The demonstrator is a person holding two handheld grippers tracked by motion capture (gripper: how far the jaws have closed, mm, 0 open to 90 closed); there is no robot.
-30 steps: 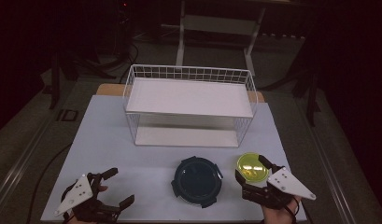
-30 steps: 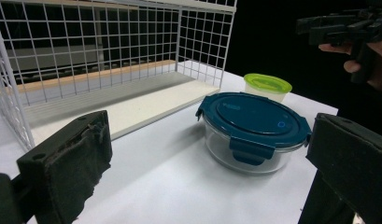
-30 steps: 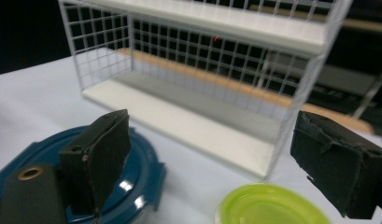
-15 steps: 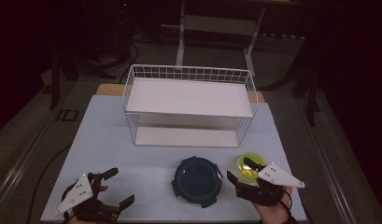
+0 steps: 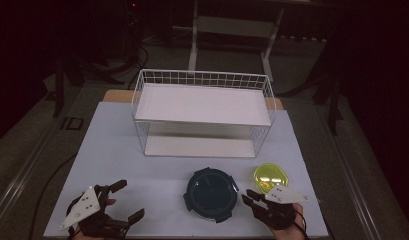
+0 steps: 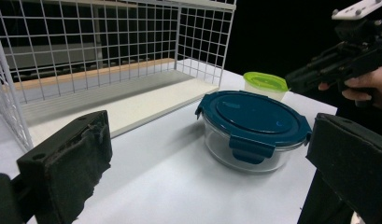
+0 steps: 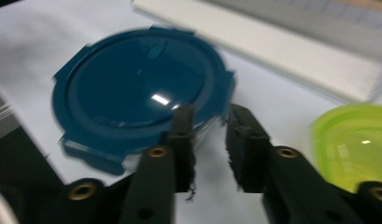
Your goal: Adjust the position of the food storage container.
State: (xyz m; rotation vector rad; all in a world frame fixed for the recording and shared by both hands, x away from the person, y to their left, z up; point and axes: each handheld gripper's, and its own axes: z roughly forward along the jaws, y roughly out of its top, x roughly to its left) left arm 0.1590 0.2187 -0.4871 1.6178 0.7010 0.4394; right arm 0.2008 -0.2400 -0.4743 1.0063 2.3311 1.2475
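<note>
While nearly closed — right gripper (image 7: pixel 209 140) beside blue-lidded container (image 7: pixel 137 88)

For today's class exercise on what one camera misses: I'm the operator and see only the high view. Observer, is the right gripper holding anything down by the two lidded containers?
Observer: No. In the right gripper view, the right gripper has just been closing its jaws to a narrow gap, with nothing between them.
Operator: What is under the blue lid?
Observer: The left gripper view shows that the blue-lidded container has a clear glass bowl.
Operator: And the green one?
Observer: The green-lidded tub has a pale body below its lid.
</note>
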